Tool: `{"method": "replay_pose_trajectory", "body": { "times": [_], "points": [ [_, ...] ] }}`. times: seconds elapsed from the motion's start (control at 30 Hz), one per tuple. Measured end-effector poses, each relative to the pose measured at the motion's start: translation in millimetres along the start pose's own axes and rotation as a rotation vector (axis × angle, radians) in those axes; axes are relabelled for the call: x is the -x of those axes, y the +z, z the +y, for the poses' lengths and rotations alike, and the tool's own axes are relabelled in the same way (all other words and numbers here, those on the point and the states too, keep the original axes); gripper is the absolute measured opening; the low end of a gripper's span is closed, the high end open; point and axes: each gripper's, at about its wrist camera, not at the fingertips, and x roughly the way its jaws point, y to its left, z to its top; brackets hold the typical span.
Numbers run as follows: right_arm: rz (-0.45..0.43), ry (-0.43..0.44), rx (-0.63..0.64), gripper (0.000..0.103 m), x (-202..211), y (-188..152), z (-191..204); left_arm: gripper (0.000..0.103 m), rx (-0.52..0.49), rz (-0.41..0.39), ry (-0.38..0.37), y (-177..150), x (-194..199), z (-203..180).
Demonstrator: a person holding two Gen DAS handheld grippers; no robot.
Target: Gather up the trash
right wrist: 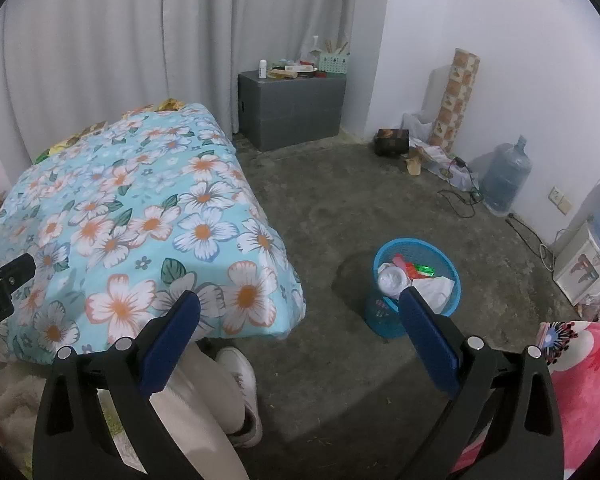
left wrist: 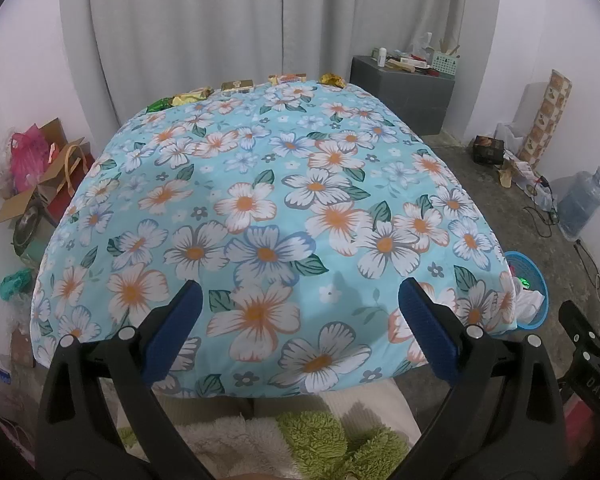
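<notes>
Several wrappers lie in a row along the table's far edge: a green one [left wrist: 159,104], a yellow one [left wrist: 191,96], a brown packet [left wrist: 237,85], an orange-white packet [left wrist: 287,78] and a gold one [left wrist: 333,79]. The table wears a blue floral cloth [left wrist: 268,208]. My left gripper [left wrist: 300,304] hovers open over the near part of the cloth, holding nothing. My right gripper [right wrist: 300,312] hangs open and holds nothing above the floor, between the table corner [right wrist: 292,292] and a blue trash basket [right wrist: 417,252] that holds crumpled paper and wrappers. The basket [left wrist: 534,276] also shows at the table's right.
A grey cabinet [right wrist: 292,108] with clutter stands by the curtain. Water jugs [right wrist: 506,176], cables and a patterned roll [right wrist: 456,96] line the right wall. Boxes and bags [left wrist: 40,172] pile up left of the table. A person's leg and white shoe [right wrist: 240,376] are under my right gripper.
</notes>
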Motion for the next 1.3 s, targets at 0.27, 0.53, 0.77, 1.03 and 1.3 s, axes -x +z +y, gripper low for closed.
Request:
{"method": "replay_pose_trajectory", "body": {
  "times": [0.27,0.53,0.77,1.03,1.3],
  "points": [
    [0.0,0.0,0.0,0.096,-0.2,0.0,-0.7,0.094,0.0,-0.002,0.001,0.2,0.9,-0.4],
    [0.002,0.001,-0.002,0.097,-0.1,-0.5,0.8,0.094,-0.002,-0.005,0.002,0.8,0.9,-0.6],
    [0.001,-0.001,-0.002,0.096,-0.2,-0.3,-0.4,0.094,-0.002,-0.007,0.005,-0.5,1.6,2.1],
    [0.001,0.0,-0.003,0.096,0.0,-0.2,-0.7,0.094,0.0,-0.009,0.008,-0.6,2.5,3.9],
    [0.002,0.003,-0.004,0.096,-0.3,-0.4,-0.7,0.094,-0.002,-0.01,0.007,0.2,1.8,3.4]
  ]
}}
